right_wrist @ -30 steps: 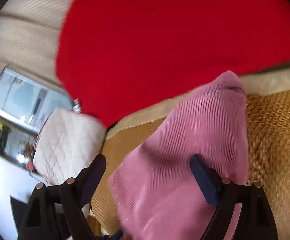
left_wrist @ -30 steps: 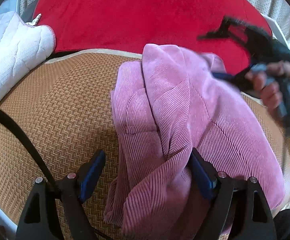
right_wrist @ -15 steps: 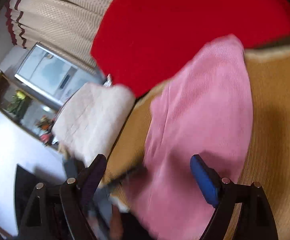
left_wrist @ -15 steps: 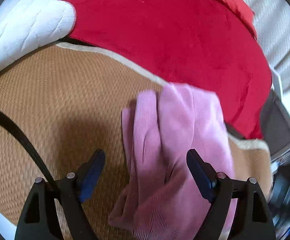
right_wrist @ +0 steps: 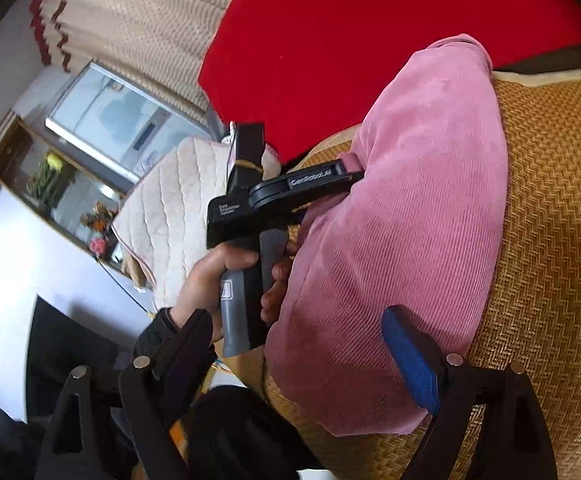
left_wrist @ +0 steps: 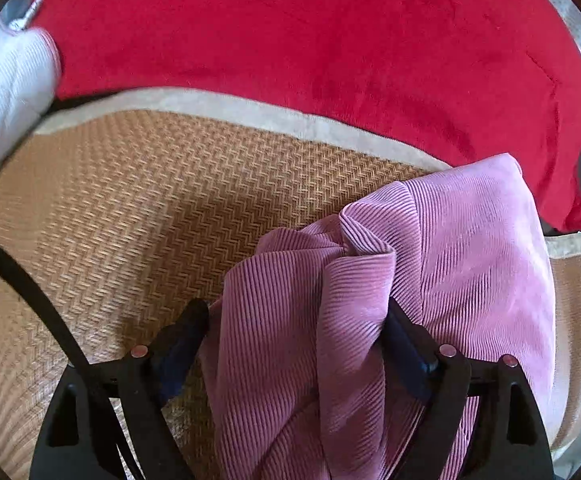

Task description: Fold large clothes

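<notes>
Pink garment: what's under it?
The pink garment lies on the woven mat, which shows all around it; its far end overlaps the mat's pale border near the red blanket. What is directly beneath is covered.

The garment (left_wrist: 450, 280) is showing pink, ribbed corduroy; the mat (left_wrist: 170, 208) beneath it is showing tan herringbone weave with a beige border; ahead of the fingers a blanket (left_wrist: 310, 40) is glowing plain red; the cushion (right_wrist: 178, 200) is showing quilted cream.
</notes>
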Tool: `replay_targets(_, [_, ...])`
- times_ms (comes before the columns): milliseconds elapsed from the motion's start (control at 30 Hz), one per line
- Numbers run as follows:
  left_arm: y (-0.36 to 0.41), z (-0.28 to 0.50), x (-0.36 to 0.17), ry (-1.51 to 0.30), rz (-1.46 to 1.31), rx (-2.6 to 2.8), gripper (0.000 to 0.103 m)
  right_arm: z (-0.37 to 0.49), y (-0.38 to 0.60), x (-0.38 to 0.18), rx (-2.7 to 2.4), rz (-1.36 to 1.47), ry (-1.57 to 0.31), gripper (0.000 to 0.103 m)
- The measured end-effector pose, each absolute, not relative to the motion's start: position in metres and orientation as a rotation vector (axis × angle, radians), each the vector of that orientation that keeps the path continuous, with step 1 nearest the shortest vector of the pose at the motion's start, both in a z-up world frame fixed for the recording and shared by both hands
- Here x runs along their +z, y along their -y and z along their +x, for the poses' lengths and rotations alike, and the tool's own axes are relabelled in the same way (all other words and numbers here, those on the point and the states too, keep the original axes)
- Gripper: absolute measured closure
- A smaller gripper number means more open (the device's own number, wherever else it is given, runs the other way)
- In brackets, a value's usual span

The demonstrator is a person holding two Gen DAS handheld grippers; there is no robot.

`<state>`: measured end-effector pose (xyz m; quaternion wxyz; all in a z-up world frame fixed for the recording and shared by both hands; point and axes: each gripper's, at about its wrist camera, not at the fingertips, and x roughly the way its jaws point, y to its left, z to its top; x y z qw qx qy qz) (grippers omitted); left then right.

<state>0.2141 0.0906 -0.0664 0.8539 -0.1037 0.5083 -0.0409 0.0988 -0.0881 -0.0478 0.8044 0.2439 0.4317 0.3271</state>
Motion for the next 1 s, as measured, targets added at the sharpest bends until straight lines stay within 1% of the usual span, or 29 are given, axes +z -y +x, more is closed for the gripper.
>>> replay_targets(100, [-0.101, 0.189, -0.043, -1.005, -0.227, -0.067, 0.017, 0.097, 0.088, -0.04, 0.68, 0.515, -0.915, 0.014])
replay_targets(200, [-0.108, 0.145, -0.012, -0.906, -0.215, -0.063, 0.017, 0.089, 0.1, -0.03, 0.643, 0.583, -0.881, 0.013])
replay_targets(367, [-0.109, 0.083, 0.009, -0.825, -0.204, -0.06, 0.017, 0.069, 0.107, -0.007, 0.718, 0.654, -0.789, 0.013])
replay_targets(467, [-0.107, 0.072, -0.006, -0.86, -0.171, -0.011, 0.017, 0.074, 0.098, -0.02, 0.759, 0.677, -0.839, 0.013])
replay_targets(567, [-0.104, 0.072, -0.028, -0.93, -0.131, 0.043, 0.017, 0.085, 0.092, -0.058, 0.743, 0.727, -0.943, 0.014])
replay_targets(633, [-0.106, 0.068, -0.03, -0.922, -0.144, 0.049, 0.017, 0.085, 0.094, -0.055, 0.736, 0.748, -0.931, 0.014])
replay_targets(767, [-0.109, 0.062, -0.031, -0.915, -0.15, 0.049, 0.018, 0.075, 0.093, -0.02, 0.704, 0.664, -0.873, 0.013])
replay_targets(833, [-0.108, 0.061, -0.034, -0.918, -0.153, 0.046, 0.018, 0.072, 0.092, -0.011, 0.738, 0.645, -0.845, 0.013])
replay_targets(900, [-0.107, 0.062, -0.037, -0.925, -0.167, 0.043, 0.017, 0.076, 0.086, -0.02, 0.72, 0.609, -0.882, 0.012])
replay_targets(967, [-0.11, 0.069, -0.047, -0.936, -0.173, 0.035, 0.017, 0.088, 0.084, -0.051, 0.661, 0.594, -0.979, 0.012])
replay_targets(1000, [-0.11, 0.068, -0.049, -0.936, -0.174, 0.033, 0.017, 0.086, 0.087, -0.055, 0.668, 0.62, -0.957, 0.012])
